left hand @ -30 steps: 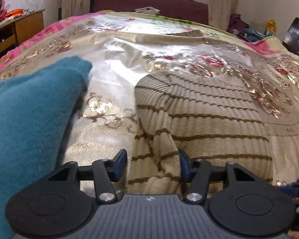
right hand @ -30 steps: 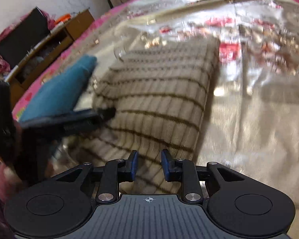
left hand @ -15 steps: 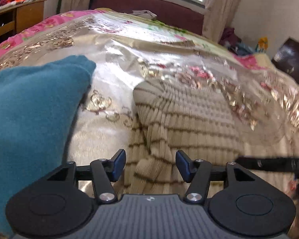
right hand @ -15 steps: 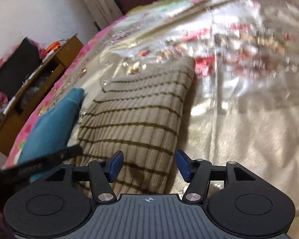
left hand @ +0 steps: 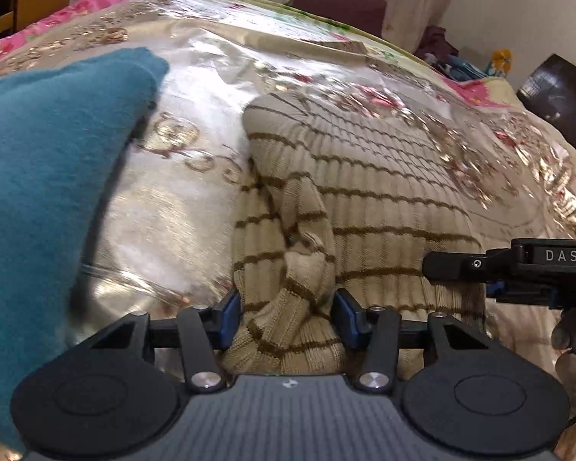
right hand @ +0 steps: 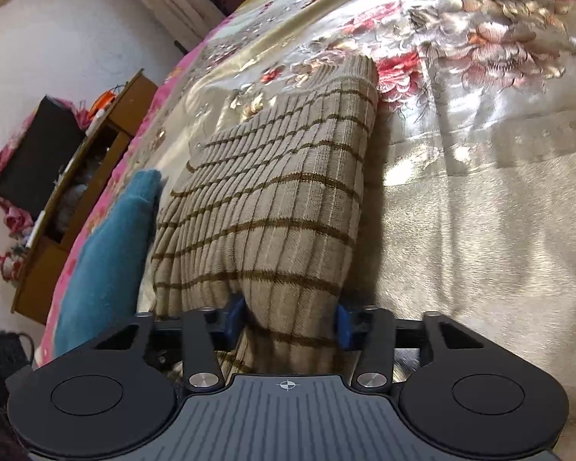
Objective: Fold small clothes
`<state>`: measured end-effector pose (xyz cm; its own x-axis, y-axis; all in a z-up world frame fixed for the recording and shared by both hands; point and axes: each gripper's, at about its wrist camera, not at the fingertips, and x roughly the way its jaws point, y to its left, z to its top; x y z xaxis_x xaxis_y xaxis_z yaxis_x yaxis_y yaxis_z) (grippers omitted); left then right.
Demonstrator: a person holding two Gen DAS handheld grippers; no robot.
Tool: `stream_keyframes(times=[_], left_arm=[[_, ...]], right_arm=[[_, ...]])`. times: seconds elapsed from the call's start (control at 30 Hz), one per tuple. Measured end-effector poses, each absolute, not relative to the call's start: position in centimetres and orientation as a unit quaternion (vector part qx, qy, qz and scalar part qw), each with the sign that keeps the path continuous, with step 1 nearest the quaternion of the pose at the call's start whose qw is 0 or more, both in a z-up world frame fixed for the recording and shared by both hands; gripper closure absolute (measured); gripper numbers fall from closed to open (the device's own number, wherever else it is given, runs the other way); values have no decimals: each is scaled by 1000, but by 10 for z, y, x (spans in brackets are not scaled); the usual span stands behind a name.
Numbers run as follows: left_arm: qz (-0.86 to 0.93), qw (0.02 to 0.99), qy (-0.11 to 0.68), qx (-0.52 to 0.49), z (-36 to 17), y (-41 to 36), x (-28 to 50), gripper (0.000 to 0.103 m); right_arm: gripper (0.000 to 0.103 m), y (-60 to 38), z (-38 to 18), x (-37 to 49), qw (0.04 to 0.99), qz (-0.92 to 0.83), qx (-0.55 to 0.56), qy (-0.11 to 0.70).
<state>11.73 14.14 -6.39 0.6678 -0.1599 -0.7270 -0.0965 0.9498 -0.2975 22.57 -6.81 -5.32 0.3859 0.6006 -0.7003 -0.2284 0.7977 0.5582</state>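
On the bed: the striped sweater lies folded on the shiny floral bedspread, near edge toward me.
Sweater, left view: beige rib knit with brown stripes; a bunched fold of it rises at the near left corner.
Left gripper: my jaws are closing, with that bunched fold between the blue pads; the cloth fills the gap and the pads touch it on both sides.
Right gripper: my jaws are closing over the sweater's near right corner; the knit bulges up between the blue pads, pinched from both sides.
Right gripper, seen from the left view: its black finger reaches in from the right edge over the sweater's near side; my fingers show below it.
Teal garment: lies on the bedspread just left of the sweater, with a strip of bedspread between them.
Wooden cabinet: stands beside the bed, against the wall.
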Motion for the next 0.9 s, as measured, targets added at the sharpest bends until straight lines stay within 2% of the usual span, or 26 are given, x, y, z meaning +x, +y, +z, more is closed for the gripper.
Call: stream_keyframes(times=[0.1, 0.4, 0.67, 0.8, 0.9], left_arm=[[-44, 893, 415, -169, -63, 131, 114, 53], [-57, 887, 424, -177, -54, 116, 90, 52], [-24, 933, 348, -84, -2, 98, 113, 52], [-14, 929, 365, -53, -16, 84, 152, 51], [21, 915, 400, -36, -37, 87, 170, 45]], right_arm=[[67, -81, -47, 218, 814, 257, 174, 492], [67, -130, -29, 183, 824, 225, 147, 499], [65, -122, 14, 165, 866, 240, 115, 423], [65, -93, 5, 158, 855, 276, 81, 431], [68, -75, -17, 157, 845, 280, 42, 453]])
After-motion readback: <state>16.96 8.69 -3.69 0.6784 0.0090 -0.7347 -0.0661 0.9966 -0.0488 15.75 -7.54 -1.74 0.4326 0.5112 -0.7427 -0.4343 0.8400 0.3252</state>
